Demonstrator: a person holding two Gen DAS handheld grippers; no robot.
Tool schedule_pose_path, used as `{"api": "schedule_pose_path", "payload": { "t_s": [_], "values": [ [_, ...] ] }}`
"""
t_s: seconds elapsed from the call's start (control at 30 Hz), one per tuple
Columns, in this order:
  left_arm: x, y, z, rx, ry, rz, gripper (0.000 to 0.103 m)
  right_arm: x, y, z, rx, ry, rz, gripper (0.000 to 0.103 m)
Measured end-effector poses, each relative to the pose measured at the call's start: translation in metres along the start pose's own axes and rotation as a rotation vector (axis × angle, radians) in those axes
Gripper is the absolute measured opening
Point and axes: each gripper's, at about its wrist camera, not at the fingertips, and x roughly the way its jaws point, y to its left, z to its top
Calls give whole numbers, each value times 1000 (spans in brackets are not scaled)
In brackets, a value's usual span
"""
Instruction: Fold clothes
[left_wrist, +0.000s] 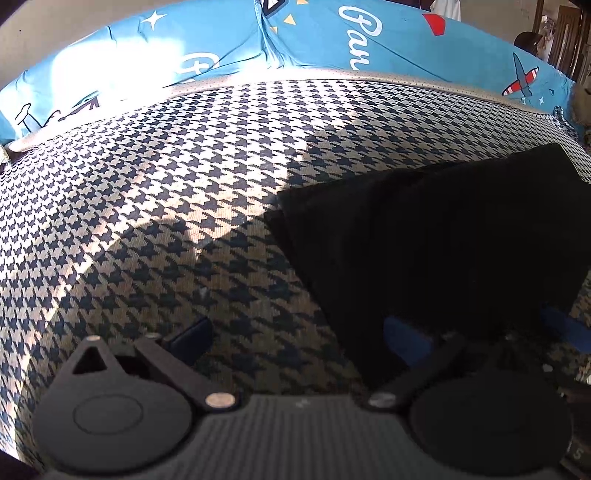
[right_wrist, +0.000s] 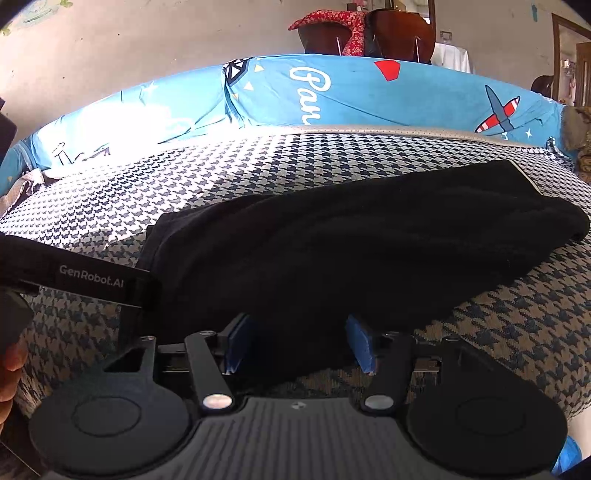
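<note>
Black cloth, your garment (right_wrist: 354, 240), lies folded across the middle and right of the right wrist frame on the houndstooth cover (right_wrist: 229, 166). Its folds are hard to read; the fabric is too dark for seams or type of clothing to show.

Your right gripper (right_wrist: 301, 345) sits at lower centre, jaws part-way apart, with the garment's near edge bunched between the blue pads (right_wrist: 240, 341). Whether the pads actually pinch the cloth you cannot tell; the fabric hides their inner faces.

Left wrist view: your left gripper (left_wrist: 295, 339) is at the bottom, jaws wide. Its left finger is over bare houndstooth cover (left_wrist: 166, 206); its right pad (left_wrist: 404, 338) is partly lost against the garment (left_wrist: 436, 236), which fills the right half and runs off the right edge.

A blue printed sheet (right_wrist: 369, 92) curves along the top of both frames, glare washing out its upper left. A hand (right_wrist: 11, 373) is cut off at the left edge.
</note>
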Motion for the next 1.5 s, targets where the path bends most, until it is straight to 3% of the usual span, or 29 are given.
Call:
{"api": "schedule_pose_path", "payload": {
  "t_s": [0.63, 0.83, 1.13, 1.5],
  "values": [
    [-10, 12, -19, 4, -10, -8, 103, -14, 0, -9, 1, 11, 9, 59],
    [-12, 19, -23, 18, -8, 5, 103, -26, 2, -13, 30, 20, 59, 59],
    [-20, 39, -13, -68, -29, -21, 103, -40, 21, -13, -35, -40, 120, 59],
    [-18, 57, -5, -172, -18, -58, 103, -38, 57, -21, -188, -42, 181, 59]
  ]
}}
